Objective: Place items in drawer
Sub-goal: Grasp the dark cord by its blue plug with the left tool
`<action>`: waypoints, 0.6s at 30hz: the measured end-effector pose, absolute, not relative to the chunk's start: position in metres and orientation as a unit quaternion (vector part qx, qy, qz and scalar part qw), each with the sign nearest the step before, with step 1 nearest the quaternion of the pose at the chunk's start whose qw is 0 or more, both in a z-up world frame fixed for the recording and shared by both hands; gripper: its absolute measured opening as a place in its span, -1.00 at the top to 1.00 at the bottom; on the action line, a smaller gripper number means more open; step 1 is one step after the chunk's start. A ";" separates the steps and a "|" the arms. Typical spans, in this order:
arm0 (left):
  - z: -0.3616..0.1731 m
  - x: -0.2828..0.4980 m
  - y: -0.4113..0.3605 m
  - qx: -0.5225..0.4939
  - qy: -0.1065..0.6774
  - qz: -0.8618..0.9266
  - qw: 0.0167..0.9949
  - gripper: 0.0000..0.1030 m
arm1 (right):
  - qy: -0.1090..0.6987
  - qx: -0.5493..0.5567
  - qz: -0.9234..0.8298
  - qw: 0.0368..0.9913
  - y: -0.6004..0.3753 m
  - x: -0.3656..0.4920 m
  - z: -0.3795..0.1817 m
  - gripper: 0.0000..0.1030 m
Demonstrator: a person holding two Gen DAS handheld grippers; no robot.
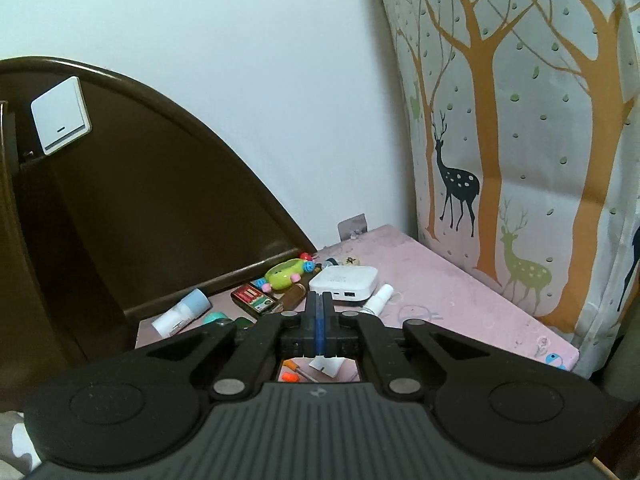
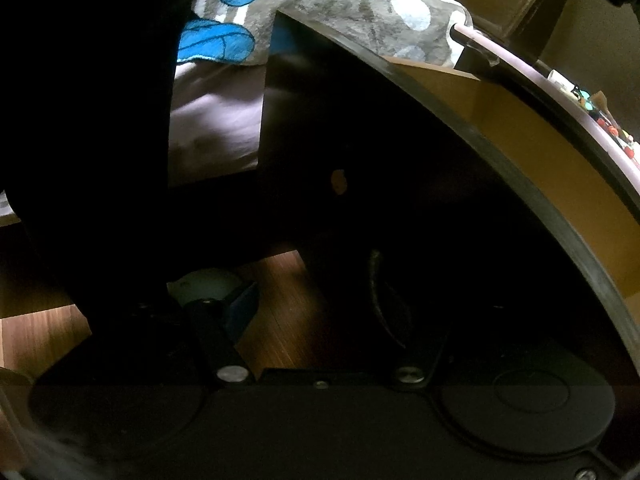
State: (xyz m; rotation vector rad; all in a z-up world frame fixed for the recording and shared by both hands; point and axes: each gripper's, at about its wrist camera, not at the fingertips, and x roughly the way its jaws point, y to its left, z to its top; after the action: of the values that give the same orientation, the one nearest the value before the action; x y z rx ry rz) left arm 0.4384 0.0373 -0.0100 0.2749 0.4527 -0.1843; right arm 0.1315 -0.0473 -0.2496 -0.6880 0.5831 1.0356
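Pink surface (image 1: 460, 292) lower centre, cluttered: charger (image 1: 344, 282), toy (image 1: 286, 274), tube (image 1: 182, 312). Left gripper (image 1: 319, 300) jaws pressed together, empty. Right gripper (image 2: 304, 300) jaws wide beside dark drawer (image 2: 500, 152), centre-right.

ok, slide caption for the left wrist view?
Left gripper shut and empty above a pink tabletop cluttered with a white power bank and small items.
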 end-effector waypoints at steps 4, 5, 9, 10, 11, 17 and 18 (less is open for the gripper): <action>-0.030 0.445 0.027 0.154 0.276 -0.117 0.941 0.92 | 0.268 -0.320 0.479 0.772 -0.048 0.131 -0.250 -0.34; -0.039 0.449 0.024 0.162 0.294 -0.114 0.935 0.70 | 0.268 -0.321 0.479 0.772 -0.048 0.131 -0.250 -0.34; -0.074 0.462 0.028 0.169 0.320 -0.085 0.928 0.07 | 0.265 -0.323 0.481 0.771 -0.048 0.130 -0.250 -0.34; -0.081 0.465 0.031 0.169 0.325 -0.084 0.927 0.05 | 0.265 -0.323 0.481 0.771 -0.048 0.130 -0.250 -0.34; -0.087 0.468 0.033 0.172 0.329 -0.085 0.925 0.05 | 0.264 -0.323 0.482 0.770 -0.049 0.131 -0.250 -0.34; -0.104 0.488 0.043 0.191 0.339 -0.098 0.916 0.05 | 0.261 -0.324 0.484 0.770 -0.050 0.130 -0.251 -0.36; -0.106 0.493 0.043 0.194 0.346 -0.105 0.912 0.05 | 0.260 -0.325 0.485 0.769 -0.050 0.130 -0.251 -0.37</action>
State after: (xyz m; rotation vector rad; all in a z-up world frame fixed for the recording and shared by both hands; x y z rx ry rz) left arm 0.4925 0.0435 -0.1061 0.3997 0.7124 -0.2173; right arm 0.1301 -0.0498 -0.2510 -0.7044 0.5651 1.0516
